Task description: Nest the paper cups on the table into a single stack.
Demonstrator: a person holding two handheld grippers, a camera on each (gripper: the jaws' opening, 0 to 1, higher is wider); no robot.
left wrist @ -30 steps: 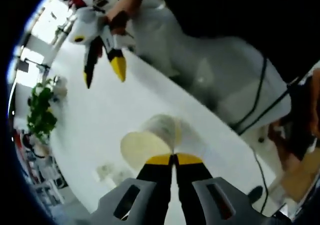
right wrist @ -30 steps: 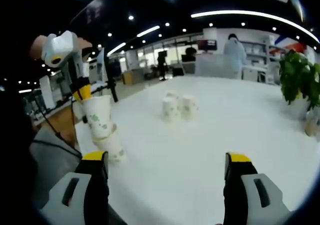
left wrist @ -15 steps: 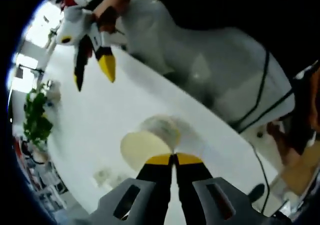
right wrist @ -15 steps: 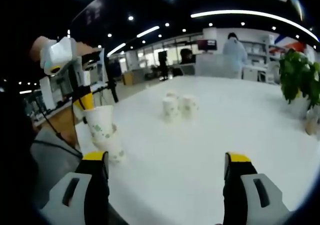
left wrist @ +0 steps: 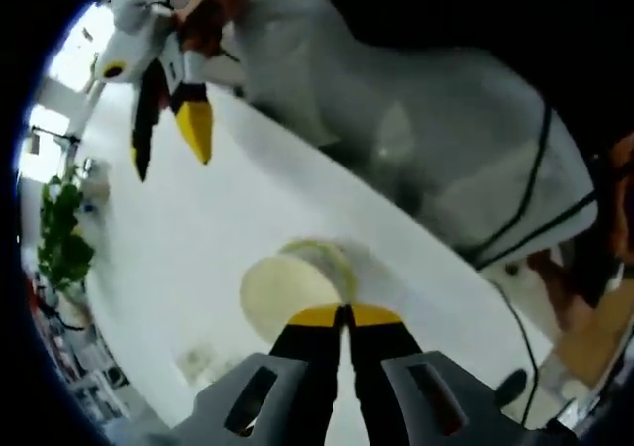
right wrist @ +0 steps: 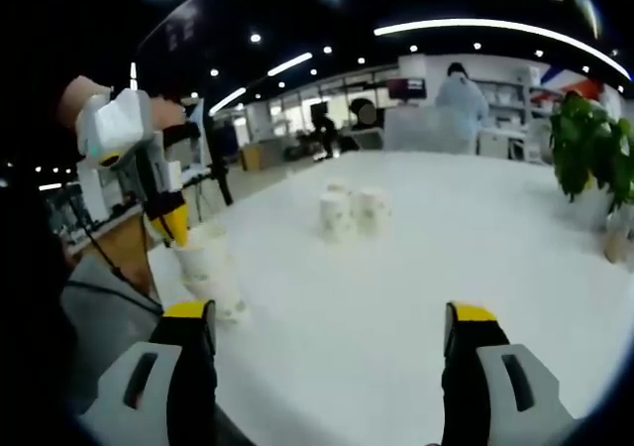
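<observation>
Two more paper cups (right wrist: 348,210) stand together mid-tabletop (right wrist: 416,268), white and wide, under ceiling lights in an open office; a plant (right wrist: 589,154) sits at right. At left, the left hand-held gripper (right wrist: 176,230), jaws closed, pinches the rim of the held cup (right wrist: 203,258), white with green print, entering the lower cup (right wrist: 226,302). The right hand-held gripper (right wrist: 327,317) stands spread open.

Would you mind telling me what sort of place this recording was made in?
Probably an open-plan office or lab hall: a big white table, rows of ceiling lights, a potted plant, and a person standing at a counter in the background.
</observation>
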